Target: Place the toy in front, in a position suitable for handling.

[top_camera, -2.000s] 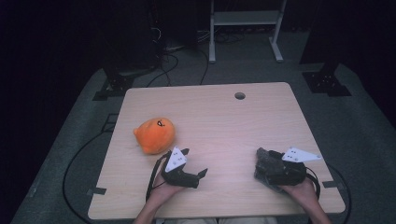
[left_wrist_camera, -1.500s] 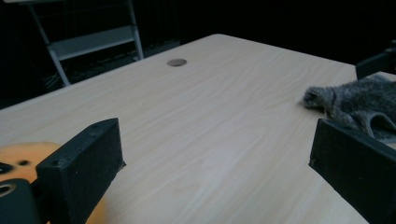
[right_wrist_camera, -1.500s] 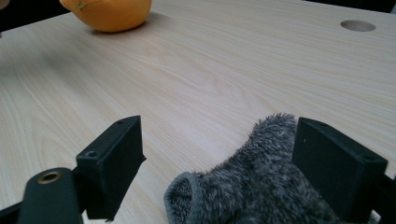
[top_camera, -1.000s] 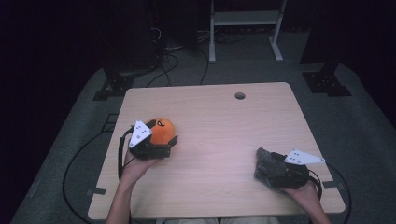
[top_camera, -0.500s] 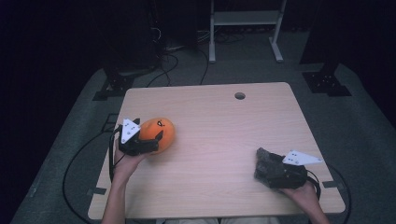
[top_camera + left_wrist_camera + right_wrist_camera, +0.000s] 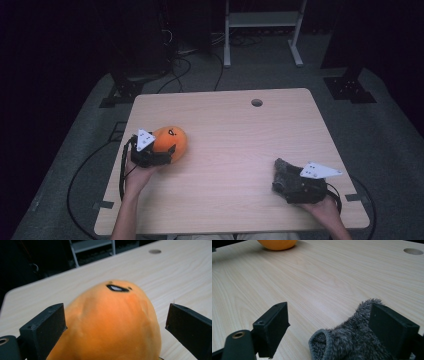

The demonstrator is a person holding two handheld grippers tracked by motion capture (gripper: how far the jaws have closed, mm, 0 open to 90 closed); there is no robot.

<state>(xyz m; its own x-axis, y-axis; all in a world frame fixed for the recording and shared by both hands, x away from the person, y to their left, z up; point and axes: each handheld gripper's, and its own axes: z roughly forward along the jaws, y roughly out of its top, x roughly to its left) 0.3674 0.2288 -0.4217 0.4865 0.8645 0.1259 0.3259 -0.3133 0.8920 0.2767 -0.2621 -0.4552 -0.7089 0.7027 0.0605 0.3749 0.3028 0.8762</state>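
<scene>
An orange plush toy (image 6: pixel 170 141) with a small dark mark on top sits on the left part of the wooden table (image 6: pixel 235 150). My left gripper (image 6: pixel 162 152) is open, its jaws set on either side of the orange plush toy (image 6: pixel 110 325) with gaps showing on both sides. At the front right, a grey fuzzy cloth (image 6: pixel 285 172) lies on the table. My right gripper (image 6: pixel 287 182) stands open over the grey fuzzy cloth (image 6: pixel 352 340), which lies between its jaws and close against the right one.
A round cable hole (image 6: pixel 257 102) sits near the table's far edge. Beyond the table stand a white metal frame (image 6: pixel 262 30) and dark stands. Cables run on the floor at the left. The orange plush toy (image 6: pixel 277 244) shows far off in the right gripper view.
My left gripper moved from the table's front to the left and came up around the orange plush toy. The right gripper stayed over the grey cloth.
</scene>
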